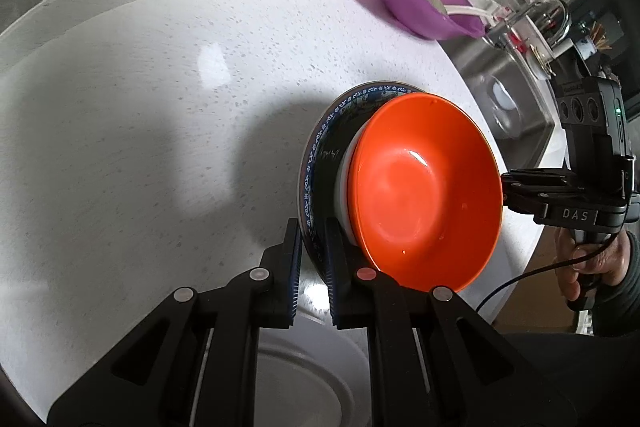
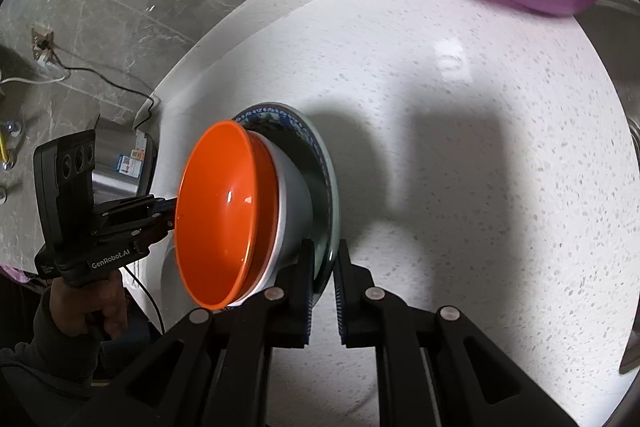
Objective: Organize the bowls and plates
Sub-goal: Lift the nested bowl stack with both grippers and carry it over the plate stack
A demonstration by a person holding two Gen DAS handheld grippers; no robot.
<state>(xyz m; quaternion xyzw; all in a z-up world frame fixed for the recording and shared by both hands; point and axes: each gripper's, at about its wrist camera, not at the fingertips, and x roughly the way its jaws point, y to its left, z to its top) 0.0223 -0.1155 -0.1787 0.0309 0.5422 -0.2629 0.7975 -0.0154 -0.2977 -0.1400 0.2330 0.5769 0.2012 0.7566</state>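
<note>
Between your two tools, the blue-patterned plate (image 1: 320,163) carries a white bowl (image 1: 343,187) and orange bowl (image 1: 424,195); left gripper (image 1: 314,267) and right gripper (image 2: 324,287) clamp opposite rim edges, likely keeping the stack balanced.

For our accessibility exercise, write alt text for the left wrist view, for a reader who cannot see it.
The left gripper is shut on the rim of a blue-patterned plate carrying an orange bowl nested in a white bowl, above a white speckled counter. The right gripper grips the opposite rim; a purple bowl sits behind.
</note>
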